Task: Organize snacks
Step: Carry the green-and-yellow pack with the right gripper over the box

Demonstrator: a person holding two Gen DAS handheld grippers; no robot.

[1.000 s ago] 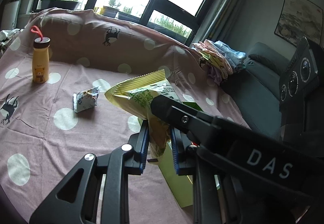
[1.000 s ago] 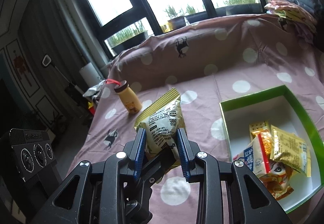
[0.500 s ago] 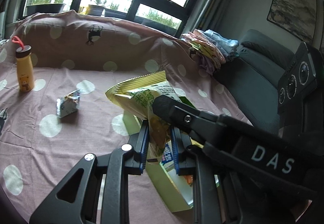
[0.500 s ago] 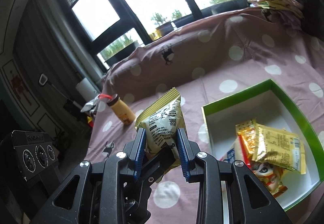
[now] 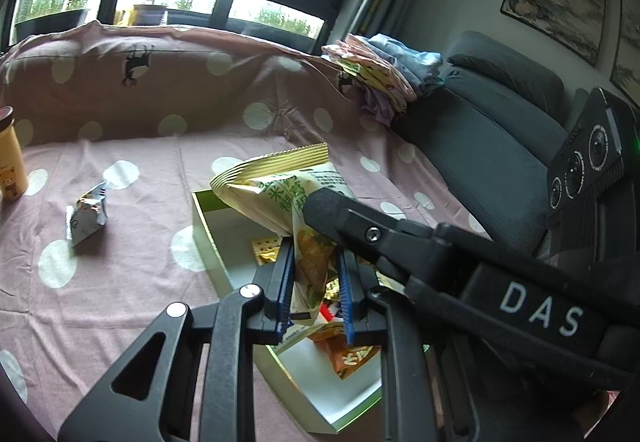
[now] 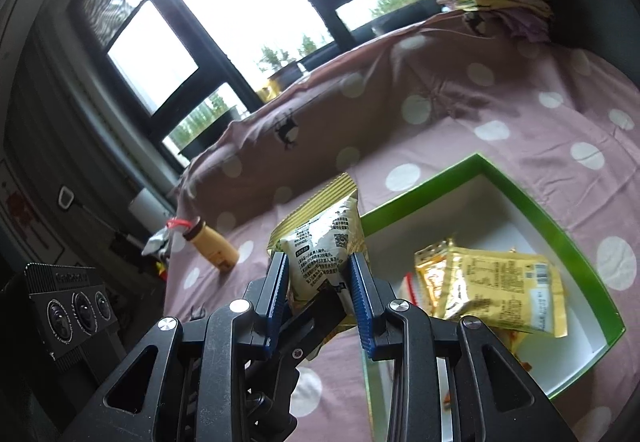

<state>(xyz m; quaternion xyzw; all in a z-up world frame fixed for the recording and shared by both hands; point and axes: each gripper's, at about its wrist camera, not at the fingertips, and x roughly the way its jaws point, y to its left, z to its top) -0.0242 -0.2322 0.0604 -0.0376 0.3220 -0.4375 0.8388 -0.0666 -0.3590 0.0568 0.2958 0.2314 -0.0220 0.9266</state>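
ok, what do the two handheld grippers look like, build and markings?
Both are matte black plastic linkage frames with triangular cutouts and silver pivot screws. The left gripper and right gripper each carry blue ribbed finger pads. White "DAS" lettering marks one body. A black block with three round lenses sits on each. No cables or sleeves visible.

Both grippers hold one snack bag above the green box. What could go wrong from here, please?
1. The left gripper and right gripper both clamp the same bag; moving apart might tear it.
2. The bag hangs over the box edge, so an early release may drop it onto the cloth.
3. Packets already pile up inside; the bag may land on top and slide.
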